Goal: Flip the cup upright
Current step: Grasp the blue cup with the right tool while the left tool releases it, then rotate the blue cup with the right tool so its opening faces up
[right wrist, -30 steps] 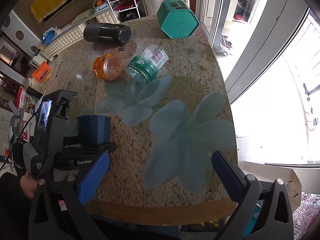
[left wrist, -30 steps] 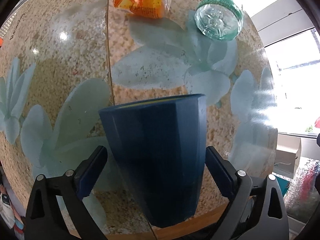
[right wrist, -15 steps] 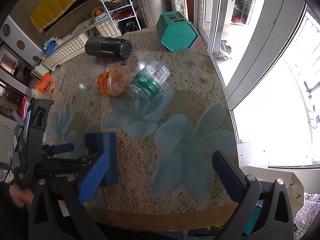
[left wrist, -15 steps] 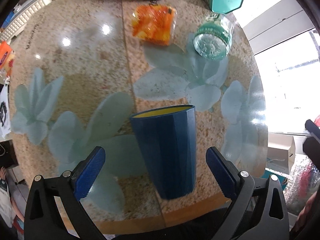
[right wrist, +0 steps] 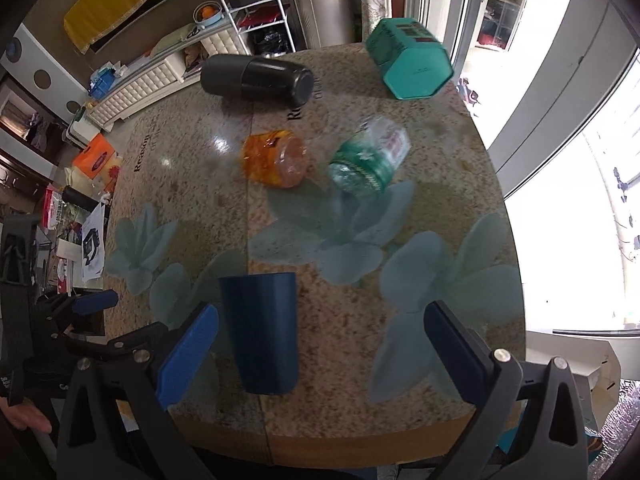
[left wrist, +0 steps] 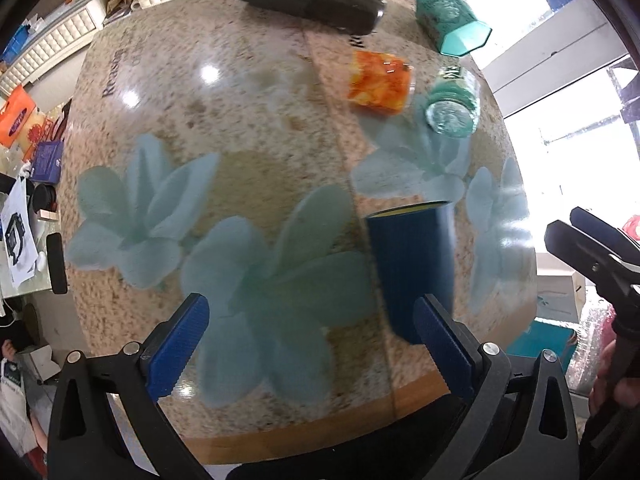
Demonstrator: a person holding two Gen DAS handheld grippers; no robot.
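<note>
A dark blue faceted cup (left wrist: 410, 268) with a yellow inside stands upright near the front edge of the round stone table (left wrist: 248, 128); it also shows in the right wrist view (right wrist: 262, 330). My left gripper (left wrist: 308, 346) is open and empty, drawn back from the cup, which stands just beyond its right finger (left wrist: 438, 346). My right gripper (right wrist: 320, 356) is open and empty, above the table's front edge, with the cup just right of its left finger (right wrist: 188, 354). The left gripper (right wrist: 86, 306) also shows at the left in the right wrist view.
Lying on their sides at the back of the table are a black flask (right wrist: 258, 80), an orange jar (right wrist: 276, 158), a clear bottle with a green label (right wrist: 368, 162) and a teal hexagonal box (right wrist: 410, 64). Windows are on the right, furniture on the left.
My left gripper has let go of the cup and pulled back and to the left. The cup now stands free on the table. The right gripper has moved slightly nearer.
</note>
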